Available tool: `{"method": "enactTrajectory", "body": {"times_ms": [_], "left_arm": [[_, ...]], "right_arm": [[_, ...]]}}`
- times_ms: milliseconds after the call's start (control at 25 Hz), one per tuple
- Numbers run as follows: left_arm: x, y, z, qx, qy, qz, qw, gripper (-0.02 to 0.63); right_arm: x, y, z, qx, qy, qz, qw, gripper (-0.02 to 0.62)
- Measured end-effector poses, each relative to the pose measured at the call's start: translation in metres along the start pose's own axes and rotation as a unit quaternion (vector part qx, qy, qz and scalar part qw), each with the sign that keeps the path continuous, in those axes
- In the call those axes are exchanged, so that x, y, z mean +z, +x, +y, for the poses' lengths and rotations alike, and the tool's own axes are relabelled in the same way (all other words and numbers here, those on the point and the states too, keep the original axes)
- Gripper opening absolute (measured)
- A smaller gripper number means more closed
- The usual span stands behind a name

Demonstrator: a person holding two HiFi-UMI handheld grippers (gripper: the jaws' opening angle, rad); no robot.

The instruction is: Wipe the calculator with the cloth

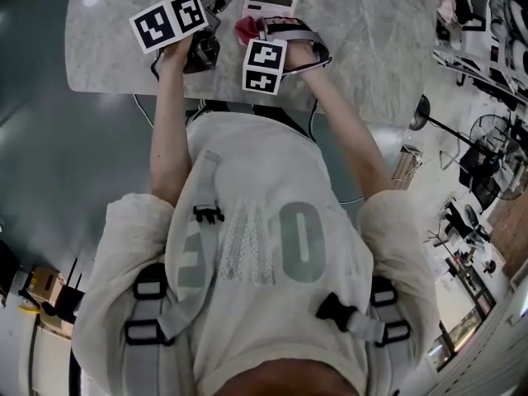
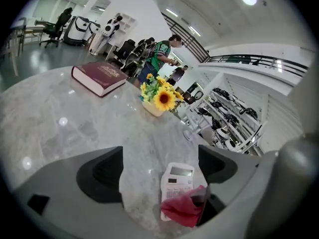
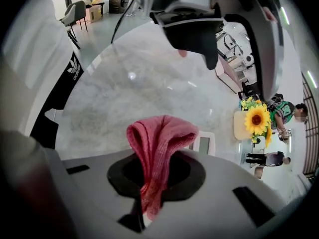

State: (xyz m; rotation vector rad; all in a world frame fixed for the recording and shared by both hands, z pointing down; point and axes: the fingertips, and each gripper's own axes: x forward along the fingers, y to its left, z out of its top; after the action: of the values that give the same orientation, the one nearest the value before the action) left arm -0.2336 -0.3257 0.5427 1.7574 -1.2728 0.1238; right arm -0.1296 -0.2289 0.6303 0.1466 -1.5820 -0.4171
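The right gripper [image 3: 152, 193] had its jaws pinched shut on a red cloth [image 3: 160, 138], which stood out from them in a folded bunch. The left gripper [image 2: 159, 159] was just beside it, jaws wide apart with only bare table [image 2: 75, 128] between them. The cloth's free end lay over the key end of the white calculator [image 2: 180, 179], which lay flat on the marble top with its display toward the far side. Further along the table stood a small pot of sunflowers [image 2: 159, 98], and beyond that lay a closed dark red book [image 2: 98, 77]. People [image 2: 160, 54] stood in the room behind.
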Motion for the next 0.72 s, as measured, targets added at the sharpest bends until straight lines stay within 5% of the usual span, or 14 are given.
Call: {"method": "enactTrajectory", "body": {"times_ms": [720], "left_arm": [[0.046,-0.046,-0.044,-0.028,0.033,-0.087,0.9952,0.469]], "right_arm": [[0.012,-0.008,0.045,0.038,-0.007,-0.015,0.999,0.054]]}}
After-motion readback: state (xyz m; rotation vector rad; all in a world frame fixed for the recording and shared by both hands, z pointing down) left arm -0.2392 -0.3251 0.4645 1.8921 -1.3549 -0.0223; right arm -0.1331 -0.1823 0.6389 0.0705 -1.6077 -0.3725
